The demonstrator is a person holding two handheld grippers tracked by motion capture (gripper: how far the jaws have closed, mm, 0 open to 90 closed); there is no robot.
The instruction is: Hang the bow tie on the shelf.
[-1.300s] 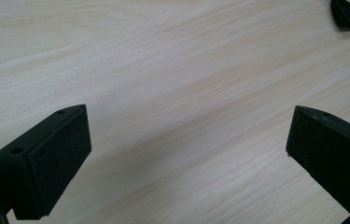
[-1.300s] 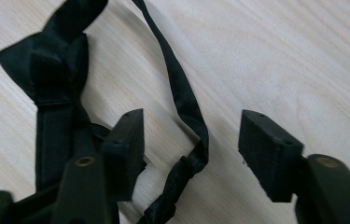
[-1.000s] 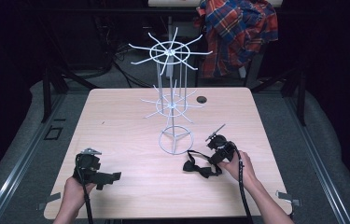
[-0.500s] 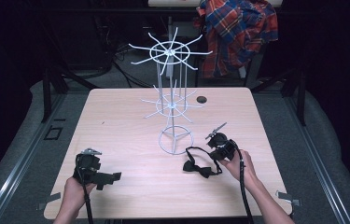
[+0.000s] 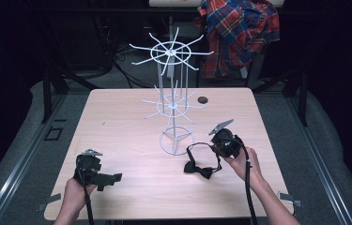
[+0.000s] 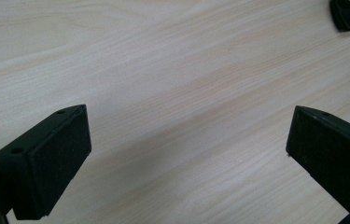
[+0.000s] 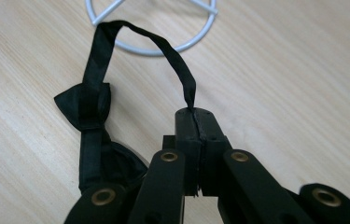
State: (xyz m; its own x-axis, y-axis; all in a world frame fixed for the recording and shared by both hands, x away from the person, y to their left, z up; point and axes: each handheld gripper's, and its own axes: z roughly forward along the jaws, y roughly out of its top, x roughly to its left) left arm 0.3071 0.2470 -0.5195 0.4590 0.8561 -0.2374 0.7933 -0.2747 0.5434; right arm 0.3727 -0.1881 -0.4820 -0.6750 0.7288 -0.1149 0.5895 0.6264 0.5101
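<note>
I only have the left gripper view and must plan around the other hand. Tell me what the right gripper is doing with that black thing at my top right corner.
Observer: The right gripper has its jaws shut on the strap of a black bow tie.
Operator: Report whether it is off the table.
Observer: It appears to lie on the table, with the strap arching up to the jaws.
Operator: Say what stands near it.
Observer: A white wire rack, its ring base just beyond the strap.
</note>
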